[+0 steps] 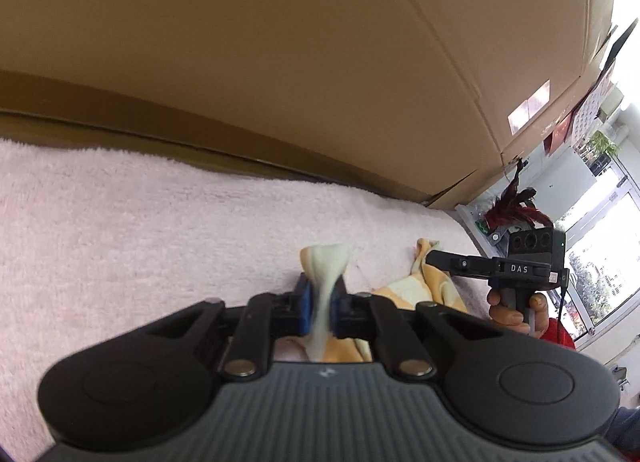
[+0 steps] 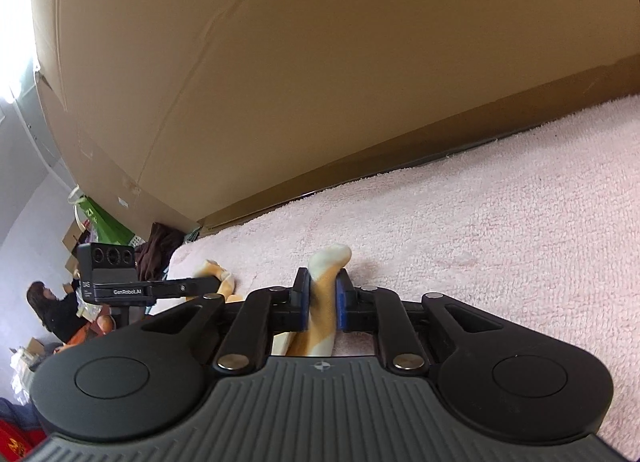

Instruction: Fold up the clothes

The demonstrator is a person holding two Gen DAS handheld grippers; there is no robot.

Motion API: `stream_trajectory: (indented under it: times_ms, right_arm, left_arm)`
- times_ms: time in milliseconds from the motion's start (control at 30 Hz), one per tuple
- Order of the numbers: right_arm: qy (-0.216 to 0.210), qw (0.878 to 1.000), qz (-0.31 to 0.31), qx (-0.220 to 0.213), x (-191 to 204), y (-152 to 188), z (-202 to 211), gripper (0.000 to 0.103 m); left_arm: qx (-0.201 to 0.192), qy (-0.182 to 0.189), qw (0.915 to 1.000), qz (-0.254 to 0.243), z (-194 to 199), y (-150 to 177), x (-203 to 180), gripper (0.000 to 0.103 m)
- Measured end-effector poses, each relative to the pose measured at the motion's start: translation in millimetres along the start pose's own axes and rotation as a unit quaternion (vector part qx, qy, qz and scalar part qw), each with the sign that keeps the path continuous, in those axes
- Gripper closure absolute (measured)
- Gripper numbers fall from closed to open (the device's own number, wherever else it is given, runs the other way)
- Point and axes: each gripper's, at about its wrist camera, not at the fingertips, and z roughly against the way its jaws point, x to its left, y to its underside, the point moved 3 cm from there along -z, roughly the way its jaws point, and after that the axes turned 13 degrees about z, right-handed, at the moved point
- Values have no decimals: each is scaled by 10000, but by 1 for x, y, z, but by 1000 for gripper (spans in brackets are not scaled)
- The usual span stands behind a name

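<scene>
Left tool (image 1: 322, 302) pinching orange-cream garment (image 1: 408, 290) – right tool (image 2: 323, 298) gripping same cloth, over pink towel (image 2: 500, 230).

Orange-and-cream patched garment (image 1: 416, 290) on a pale pink terry cover (image 1: 140, 230) — blue-padded black fingers (image 2: 304, 298).
</scene>
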Motion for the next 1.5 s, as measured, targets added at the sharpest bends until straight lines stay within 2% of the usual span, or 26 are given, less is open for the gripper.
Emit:
stream_trajectory:
  times_ms: [100, 133, 233, 300, 367, 400, 500, 533, 567, 600, 633, 700, 900, 1067, 1133, 1200, 1333, 1500]
  right_arm:
    - [-12, 10000, -31, -22, -1, 0, 1, 90]
    - [-21, 10000, -34, -27, -1, 0, 1, 89]
    - [-46, 10000, -16, -32, 0, -1, 1, 86]
    - [-64, 10000, 12, -40, 1, -1, 1, 83]
    - [-87, 9999, 72, -56, 4, -1, 1, 77]
    - [-110, 9998, 120, -67, 6, -2, 1, 70]
    - [-127, 9995, 277, -107, 15, -2, -1, 55]
    - [-81, 9995, 296, -116, 16, -3, -2, 55]
    - [-35, 9994, 311, -124, 17, -3, -3, 56]
    - [17, 9995, 274, -121, 16, -3, -4, 64]
    - [84, 9997, 219, -102, 14, -4, -5, 76]
    - [206, 9998, 26, -62, 6, -3, -4, 91]
    - [159, 9995, 238, -167, 12, -3, 2, 91]
    - [-97, 9974, 390, -592, 21, -5, 16, 91]
    - [-361, 9956, 366, -782, 25, -6, 24, 91]
    - [-506, 9935, 370, -949, 30, -5, 32, 91]
    - [-693, 9888, 398, -1262, 45, 0, 58, 91]
    - [-965, 9831, 690, -1397, 73, 15, 104, 92]
  left_arm:
    - [-1, -20, 10000, -34, 0, 1, -1, 99]
    - [7, -4, 10000, -13, 0, 1, -1, 94]
    - [32, 145, 9999, 17, 2, 0, 0, 65]
    - [-3, 146, 9998, -98, 3, 2, -2, 58]
    - [2, 175, 9997, -148, 3, 3, -4, 51]
    - [8, 193, 9997, -129, 3, 2, -4, 51]
    - [15, 232, 9997, -2, 2, 0, 0, 52]
    - [-20, 153, 9999, -6, 2, 0, 1, 59]
    - [-55, 73, 10000, -10, 2, 0, 1, 78]
    - [-86, 3, 10000, -12, 2, 0, 2, 85]
    - [-93, -14, 10000, -8, 2, -1, 2, 87]
    - [-109, -48, 9999, -7, 2, -1, 3, 92]
    - [-424, -288, 9975, -482, 8, 5, -11, 96]
    - [-950, -529, 9883, -1069, 17, 17, -38, 98]
    - [-1085, -558, 9847, -1242, 24, 24, -52, 98]
    - [-1251, -525, 9811, -1377, 36, 30, -64, 98]
    - [-1547, -208, 9771, -1448, 73, 42, -84, 98]
    - [-1651, 166, 9753, -1461, 112, 69, -99, 98]
